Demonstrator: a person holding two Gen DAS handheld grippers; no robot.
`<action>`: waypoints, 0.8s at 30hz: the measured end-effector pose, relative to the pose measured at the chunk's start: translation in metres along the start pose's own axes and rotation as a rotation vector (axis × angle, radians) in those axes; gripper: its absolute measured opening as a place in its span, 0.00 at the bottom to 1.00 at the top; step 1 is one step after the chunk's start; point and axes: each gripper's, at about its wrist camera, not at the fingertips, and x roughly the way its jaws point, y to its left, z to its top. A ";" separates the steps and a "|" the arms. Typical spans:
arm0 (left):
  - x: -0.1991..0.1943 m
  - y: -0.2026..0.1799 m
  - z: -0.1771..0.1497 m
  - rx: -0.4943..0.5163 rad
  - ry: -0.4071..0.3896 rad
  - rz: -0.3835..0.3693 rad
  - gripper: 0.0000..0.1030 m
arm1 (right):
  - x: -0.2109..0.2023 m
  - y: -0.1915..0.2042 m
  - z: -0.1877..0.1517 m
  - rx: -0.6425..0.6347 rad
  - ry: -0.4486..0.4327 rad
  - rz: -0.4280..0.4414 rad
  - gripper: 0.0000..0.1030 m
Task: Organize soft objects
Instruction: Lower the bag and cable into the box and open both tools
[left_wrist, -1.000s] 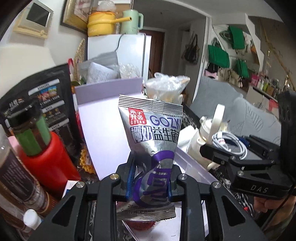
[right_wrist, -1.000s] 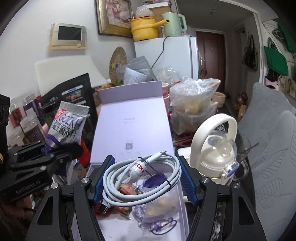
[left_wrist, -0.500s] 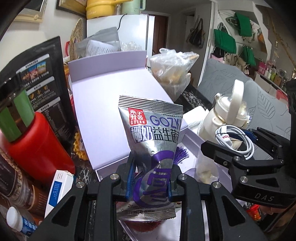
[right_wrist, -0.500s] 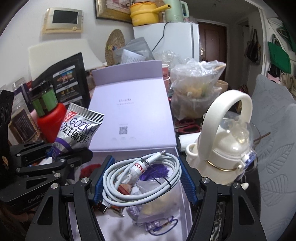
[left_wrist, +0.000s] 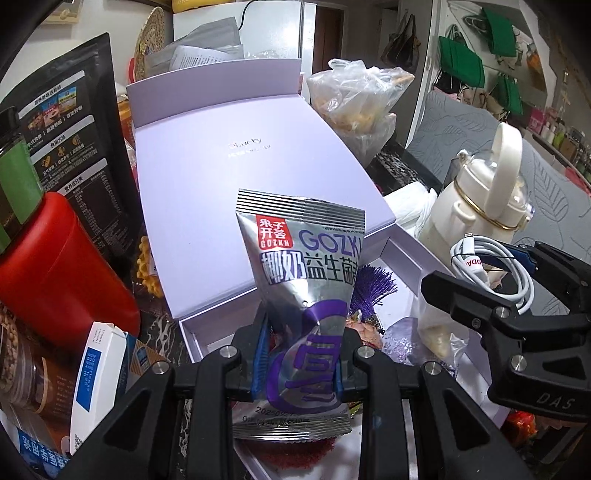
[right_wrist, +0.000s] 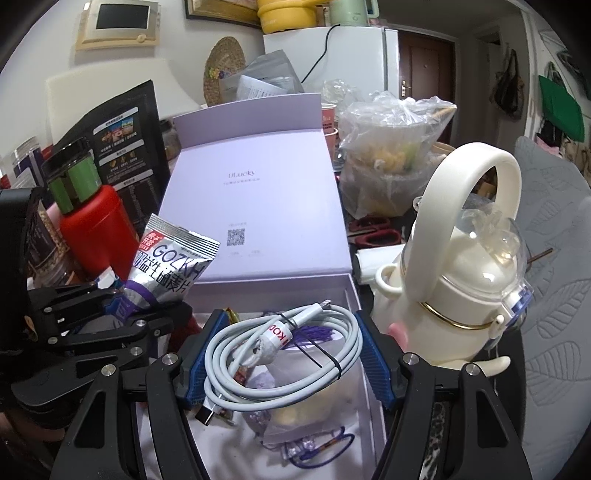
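your left gripper (left_wrist: 301, 354) was clamped on silver snack pouch (left_wrist: 303, 291), your right gripper (right_wrist: 284, 354) on coiled white cable (right_wrist: 280, 350), both hanging over open lilac box (right_wrist: 354, 295). box already held tassel (left_wrist: 369, 291), small baggies. neither item dropped yet. beyond: red jar (right_wrist: 92, 236), cream bottle (right_wrist: 454, 302) untouched.

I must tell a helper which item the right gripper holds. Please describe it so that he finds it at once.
Find the open lilac box; the right gripper hangs over its tray. Between the blue pads sits a coiled white cable bound with a black tie. Unlike the silver snack packet to its left, it is a cord.
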 end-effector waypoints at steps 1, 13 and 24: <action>0.001 0.000 0.000 -0.003 0.008 -0.001 0.26 | 0.001 0.000 0.000 -0.002 0.005 0.001 0.67; -0.006 0.005 0.007 -0.039 -0.001 0.029 0.69 | -0.002 -0.003 0.001 0.005 0.009 -0.010 0.77; -0.039 0.005 0.011 -0.035 -0.082 0.058 0.77 | -0.028 -0.001 0.007 0.001 -0.048 -0.017 0.77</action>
